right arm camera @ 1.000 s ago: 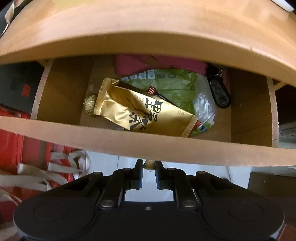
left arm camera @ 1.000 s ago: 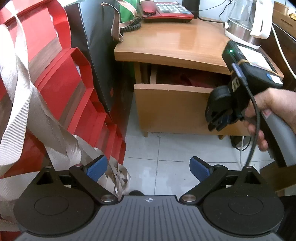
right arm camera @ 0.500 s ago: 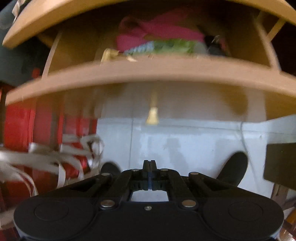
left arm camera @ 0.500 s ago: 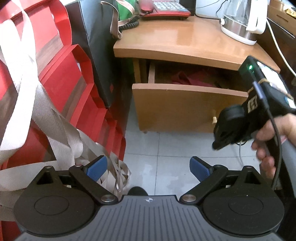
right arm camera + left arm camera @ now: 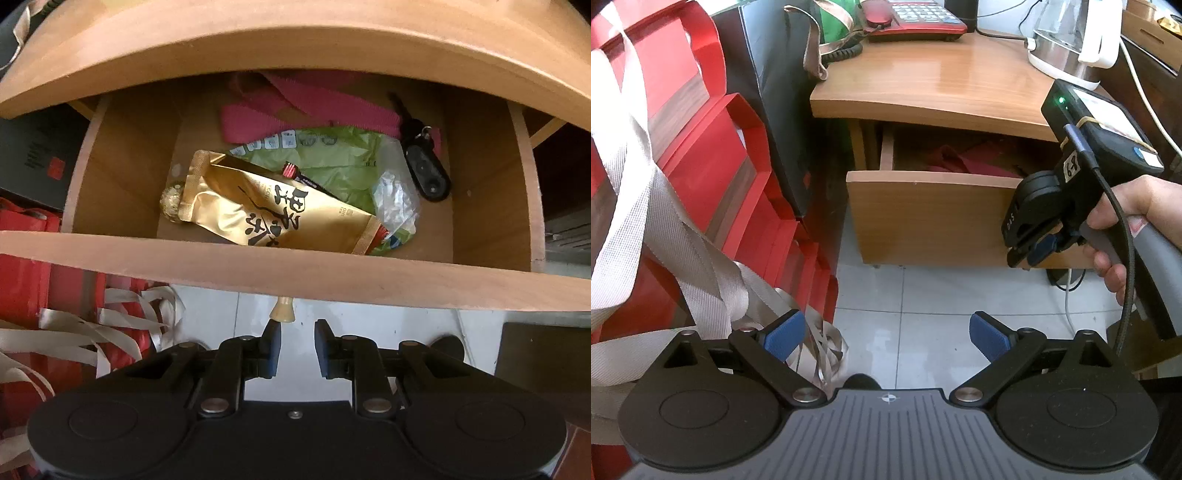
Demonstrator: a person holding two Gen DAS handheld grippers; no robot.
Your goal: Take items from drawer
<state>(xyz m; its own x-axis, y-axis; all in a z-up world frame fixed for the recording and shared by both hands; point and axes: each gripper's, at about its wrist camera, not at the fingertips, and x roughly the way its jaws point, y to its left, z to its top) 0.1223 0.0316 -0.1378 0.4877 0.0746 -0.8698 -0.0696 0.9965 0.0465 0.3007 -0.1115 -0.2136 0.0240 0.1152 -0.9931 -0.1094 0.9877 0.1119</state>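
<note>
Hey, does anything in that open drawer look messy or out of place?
Somewhat. The gold pouch lies askew on a crumpled green bag, a foil-wrapped ball sits loose at its corner, and a key fob lies against a red strap. Nothing looks spilled.

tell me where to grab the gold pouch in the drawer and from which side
Probably the crimped left end of the gold pouch, coming straight down from above with the right gripper, whose jaws have just been opening with nothing between them. The pouch lies flat on top of the green bag, and that sealed end looks thin, stiff and mostly clear, with only a foil ball beside it. The other end sits close under the drawer front.
</note>
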